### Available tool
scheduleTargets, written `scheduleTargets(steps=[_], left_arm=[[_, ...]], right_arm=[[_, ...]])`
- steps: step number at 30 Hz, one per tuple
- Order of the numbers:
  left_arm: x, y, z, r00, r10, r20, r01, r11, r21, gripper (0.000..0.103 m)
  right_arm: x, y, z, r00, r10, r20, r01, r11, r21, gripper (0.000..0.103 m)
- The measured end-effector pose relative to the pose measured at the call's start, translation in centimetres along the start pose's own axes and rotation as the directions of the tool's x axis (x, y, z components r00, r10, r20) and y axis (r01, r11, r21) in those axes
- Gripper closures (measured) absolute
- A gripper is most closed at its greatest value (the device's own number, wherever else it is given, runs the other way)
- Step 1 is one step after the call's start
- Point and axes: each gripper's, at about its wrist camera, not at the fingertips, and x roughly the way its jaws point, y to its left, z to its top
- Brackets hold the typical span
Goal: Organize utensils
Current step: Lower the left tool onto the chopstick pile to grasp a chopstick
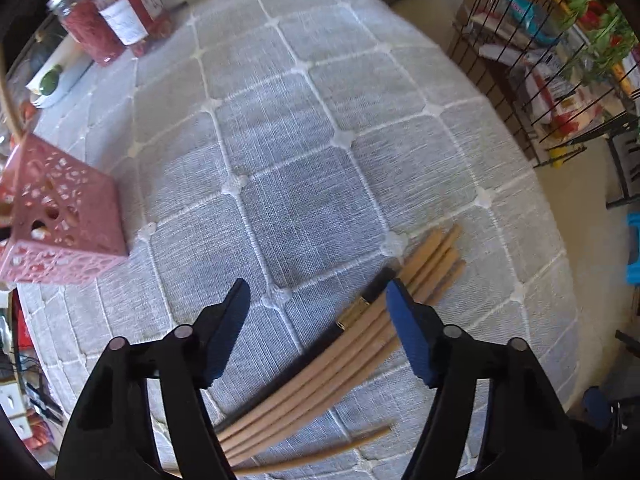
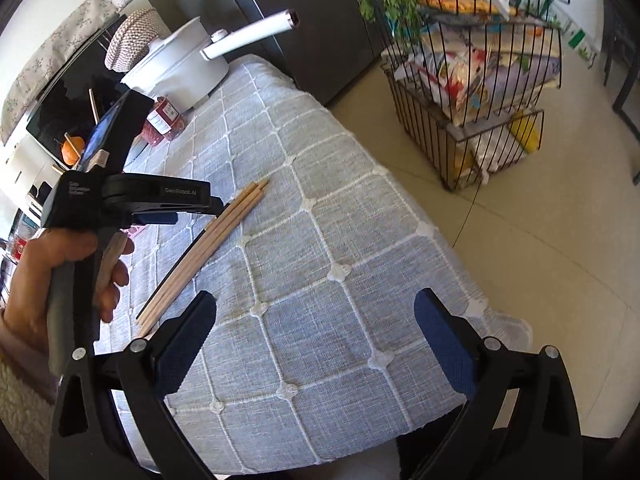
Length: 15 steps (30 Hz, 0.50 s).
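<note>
Several tan wooden chopsticks (image 1: 320,364) and one black chopstick with a gold band (image 1: 352,316) lie in a bundle on the grey checked tablecloth (image 1: 288,160). My left gripper (image 1: 318,300) is open just above them, the bundle running between its fingers. A pink perforated holder (image 1: 60,224) stands at the left. In the right wrist view the chopsticks (image 2: 208,248) lie to the left, with the left gripper (image 2: 216,206) held over them. My right gripper (image 2: 316,320) is open and empty above the tablecloth (image 2: 320,240).
Jars of red contents (image 1: 116,20) stand at the table's far left. A white pot (image 2: 180,60) sits at the far end. A black wire rack (image 2: 480,80) full of packets stands on the floor beyond the table's right edge.
</note>
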Motion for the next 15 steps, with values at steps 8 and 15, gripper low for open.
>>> scheduleTargets(steps=[8, 15], left_arm=[[0.0, 0.5, 0.5, 1.000, -0.027, -0.008, 0.027, 0.999, 0.036, 0.047], [0.3, 0.2, -0.5, 0.999, -0.023, -0.048, 0.029, 0.993, 0.112, 0.063]], right_arm=[[0.7, 0.1, 0.0, 0.999, 0.005, -0.032, -0.005, 1.000, 0.008, 0.006], [1.1, 0.1, 0.1, 0.999, 0.000, -0.047, 0.000, 1.000, 0.010, 0.006]])
